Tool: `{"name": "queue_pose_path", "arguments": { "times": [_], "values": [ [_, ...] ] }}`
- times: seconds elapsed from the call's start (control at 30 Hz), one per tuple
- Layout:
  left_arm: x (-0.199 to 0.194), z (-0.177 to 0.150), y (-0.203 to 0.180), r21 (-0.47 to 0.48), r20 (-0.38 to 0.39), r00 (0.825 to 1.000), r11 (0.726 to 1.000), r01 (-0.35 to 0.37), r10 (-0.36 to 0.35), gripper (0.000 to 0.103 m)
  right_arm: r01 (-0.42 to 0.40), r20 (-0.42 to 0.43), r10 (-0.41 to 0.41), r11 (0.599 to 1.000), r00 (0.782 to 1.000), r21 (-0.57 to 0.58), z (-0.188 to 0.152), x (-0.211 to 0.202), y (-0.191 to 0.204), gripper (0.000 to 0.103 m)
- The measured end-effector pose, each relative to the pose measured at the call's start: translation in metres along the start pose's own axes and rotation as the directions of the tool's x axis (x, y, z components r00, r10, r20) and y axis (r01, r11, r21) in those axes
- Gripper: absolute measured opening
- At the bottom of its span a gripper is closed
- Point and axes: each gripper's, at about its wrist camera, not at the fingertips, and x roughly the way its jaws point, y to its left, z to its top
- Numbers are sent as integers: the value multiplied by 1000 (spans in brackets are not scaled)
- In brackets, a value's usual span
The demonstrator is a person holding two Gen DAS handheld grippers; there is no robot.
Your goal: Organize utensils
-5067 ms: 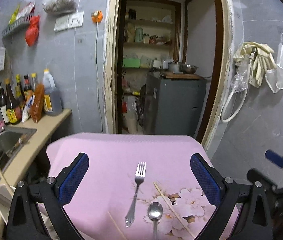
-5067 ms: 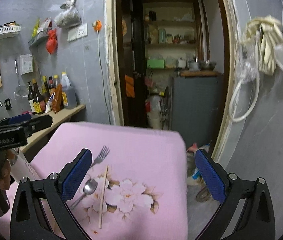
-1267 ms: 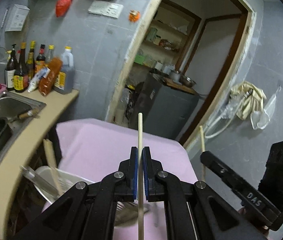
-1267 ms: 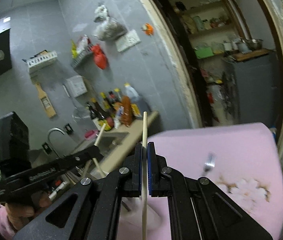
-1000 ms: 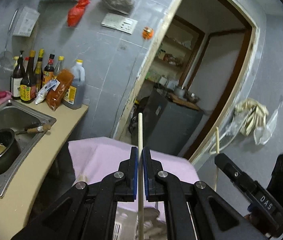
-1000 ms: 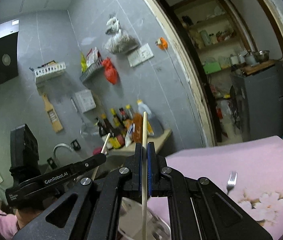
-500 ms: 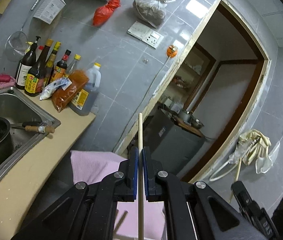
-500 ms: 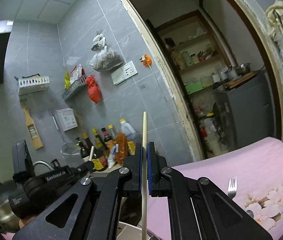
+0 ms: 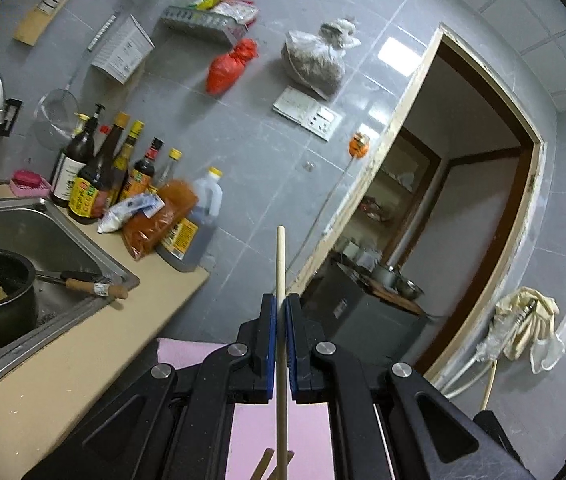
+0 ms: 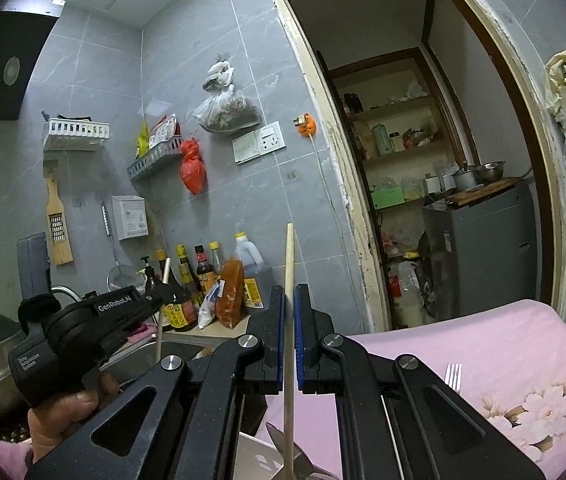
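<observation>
Both grippers clamped tight, one chopstick each. Left gripper [image 9: 279, 344] has its blue pads closed on a pale chopstick [image 9: 280, 264] that stands upright, tip well above the jaws and the lower end running down out of view. Right gripper [image 10: 291, 340] is the same — jaws pinched on its own chopstick [image 10: 289, 256], also near vertical. In the right wrist view the person's hand [image 10: 63, 412] carries the left tool, its stick poking up in front of the sauce bottles [image 10: 187, 280].

Step in hand, as I read it: drop both sticks into a holder at the near edge of the pink cloth [image 10: 483, 336]. Only a pale corner of a container [image 10: 255, 456] shows at the bottom of the right view, with what may be metal utensil ends beside it; what it is exactly I cannot tell. Brown stick ends show low in the left view too.

To do it well — keep each stick vertical, get the lower tip inside the rim before letting go, and release one at a time so they do not clash. Let go low, not from a height, or the stick bounces out.

Fork [image 10: 453, 376] lies on the cloth, beside the flower print, yet to be collected.
</observation>
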Motion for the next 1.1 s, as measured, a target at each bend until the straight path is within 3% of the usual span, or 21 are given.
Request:
{"name": "queue_pose_path", "arguments": {
  "times": [0.17, 0.5, 0.77, 1.1],
  "values": [
    [-20, -11, -7, 24, 108, 994, 999, -30, 28, 5, 3, 11, -3, 1000, 1000, -16, -6, -3, 1, 4],
    [-35, -26, -5, 36, 208, 977, 997, -63, 54, 5, -35, 54, 34, 999, 998, 10, -13, -6, 0, 4],
    [-46, -38, -16, 101, 254, 966, 993, -65, 37, 5, -43, 117, 36, 997, 992, 60, -16, -11, -7, 4],
    [-49, -44, -2, 40, 268, 962, 997, -69, 56, 5, -23, 130, 14, 997, 991, 70, -29, -6, -4, 4]
  ]
}}
